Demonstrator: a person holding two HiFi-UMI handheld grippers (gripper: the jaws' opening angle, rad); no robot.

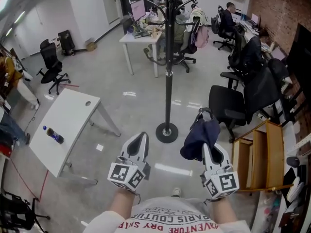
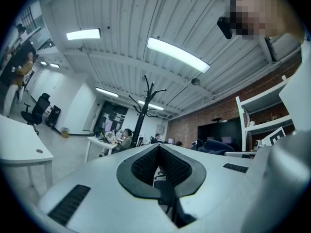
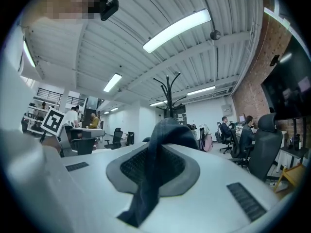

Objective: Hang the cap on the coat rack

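Cap (image 1: 200, 136) (image 3: 163, 140): one only, soft dark navy cloth, crumpled and limp. It is pinched between the jaws of the right gripper (image 1: 208, 149) (image 3: 158, 154), low in front of the person and just right of the coat rack's base. In the right gripper view a fold of the cloth runs up between the ribbed black pads (image 3: 133, 166), which press on it, and swells into a rounded dome over the jaw tips. The cap's long axis lies along the jaws and points away from the person, with a small strap loop at the far end. I cannot tell where the brim faces.

The left gripper (image 1: 141, 139) (image 2: 158, 147) is empty, its jaws clenched together tip to tip. There are two grippers, both smooth pale grey plastic with wedge-shaped jaws, and each carries one cube with black-and-white square markers (image 1: 127, 174).

One coat rack (image 1: 168, 67) (image 2: 141, 111) (image 3: 169, 92) stands ahead: a slim black metal pole, upright, on a flat round base, with curved prongs branching at the top.

The floor (image 1: 131, 110) is glossy pale grey. To the left stands one white rectangular table (image 1: 73, 115) bearing one dark bottle (image 1: 52, 135), which lies on its side. One wooden shelf unit (image 1: 266, 154) is at the right, behind black office chairs (image 1: 228, 103).
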